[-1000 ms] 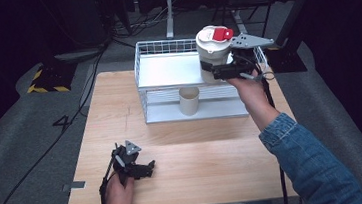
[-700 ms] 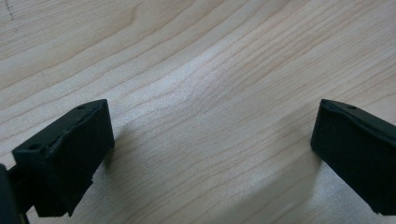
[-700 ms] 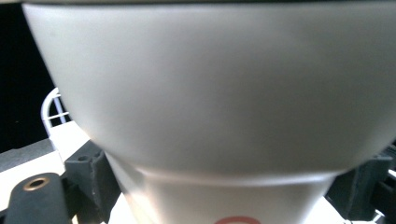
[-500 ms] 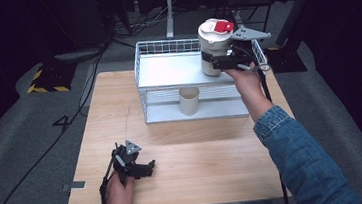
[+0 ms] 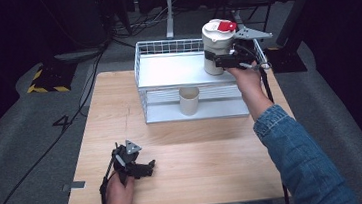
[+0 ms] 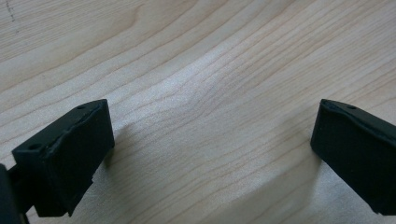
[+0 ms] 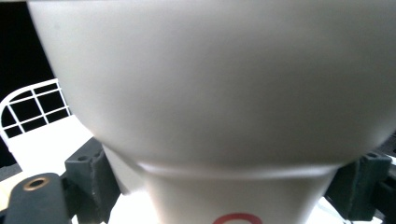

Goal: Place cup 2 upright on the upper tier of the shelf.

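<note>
A white canister (image 5: 216, 43) with a red lid stands upright at the back right corner of the top shelf of a white wire rack (image 5: 166, 71). My right gripper (image 5: 225, 60) is shut on its lower body. In the right gripper view the canister (image 7: 210, 84) looms close, with the right gripper (image 7: 224, 182) clamping its narrow lower part from both sides. I cannot tell whether its base touches the shelf. My left gripper (image 5: 145, 168) rests low over the table's front left, open, and the left gripper (image 6: 210, 154) has bare wood between its jaws.
A beige cup (image 5: 189, 100) stands on the rack's lower shelf, at the front middle. The wooden table (image 5: 199, 155) has dark floor and cables around it. The rack's wire rim (image 7: 32, 100) rises behind the top shelf.
The right gripper has righted the canister, shifted it slightly toward the rack's back right corner and then lowered it a little. The left gripper has stayed put.
</note>
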Action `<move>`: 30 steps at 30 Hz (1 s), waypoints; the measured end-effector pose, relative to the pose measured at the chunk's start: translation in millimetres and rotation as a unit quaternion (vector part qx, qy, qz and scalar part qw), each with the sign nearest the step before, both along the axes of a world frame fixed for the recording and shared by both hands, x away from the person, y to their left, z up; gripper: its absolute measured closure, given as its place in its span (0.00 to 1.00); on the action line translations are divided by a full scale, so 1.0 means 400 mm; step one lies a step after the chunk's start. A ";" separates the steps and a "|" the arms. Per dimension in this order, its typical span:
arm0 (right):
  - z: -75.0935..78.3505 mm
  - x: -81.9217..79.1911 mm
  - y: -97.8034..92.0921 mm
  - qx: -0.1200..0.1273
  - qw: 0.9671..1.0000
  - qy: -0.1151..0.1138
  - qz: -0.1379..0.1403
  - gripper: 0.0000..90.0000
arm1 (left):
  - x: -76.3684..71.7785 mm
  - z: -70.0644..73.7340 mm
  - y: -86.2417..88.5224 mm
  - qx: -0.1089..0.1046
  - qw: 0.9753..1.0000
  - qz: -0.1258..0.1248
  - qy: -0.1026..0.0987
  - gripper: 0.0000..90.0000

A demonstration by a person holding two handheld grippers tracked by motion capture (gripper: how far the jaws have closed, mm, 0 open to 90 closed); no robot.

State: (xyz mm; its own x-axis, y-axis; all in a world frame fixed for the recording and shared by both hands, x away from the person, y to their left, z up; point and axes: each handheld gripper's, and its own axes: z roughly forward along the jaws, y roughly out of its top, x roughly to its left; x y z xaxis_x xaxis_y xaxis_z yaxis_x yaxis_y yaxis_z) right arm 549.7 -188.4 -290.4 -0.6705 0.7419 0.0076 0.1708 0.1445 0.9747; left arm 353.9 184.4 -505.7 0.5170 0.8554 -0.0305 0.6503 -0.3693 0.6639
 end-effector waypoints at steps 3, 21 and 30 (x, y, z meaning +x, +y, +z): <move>-0.002 0.004 -0.009 0.000 1.000 0.002 -0.003 0.16 | 0.000 0.000 0.000 0.000 1.000 0.000 0.000 0.00; -0.013 -0.003 -0.020 0.001 1.000 -0.003 -0.008 0.15 | 0.000 0.000 0.000 0.000 1.000 0.000 0.000 0.00; -0.010 -0.001 -0.018 0.002 1.000 0.007 -0.011 0.15 | 0.000 0.000 0.000 0.000 1.000 0.000 0.000 0.00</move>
State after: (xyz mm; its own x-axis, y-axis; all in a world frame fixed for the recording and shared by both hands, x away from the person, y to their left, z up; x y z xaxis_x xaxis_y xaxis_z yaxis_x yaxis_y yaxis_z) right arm 549.2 -195.6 -294.6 -0.6534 0.7568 0.0194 0.1882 0.1375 0.9725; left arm 353.9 184.4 -505.7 0.5172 0.8553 -0.0303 0.6501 -0.3696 0.6639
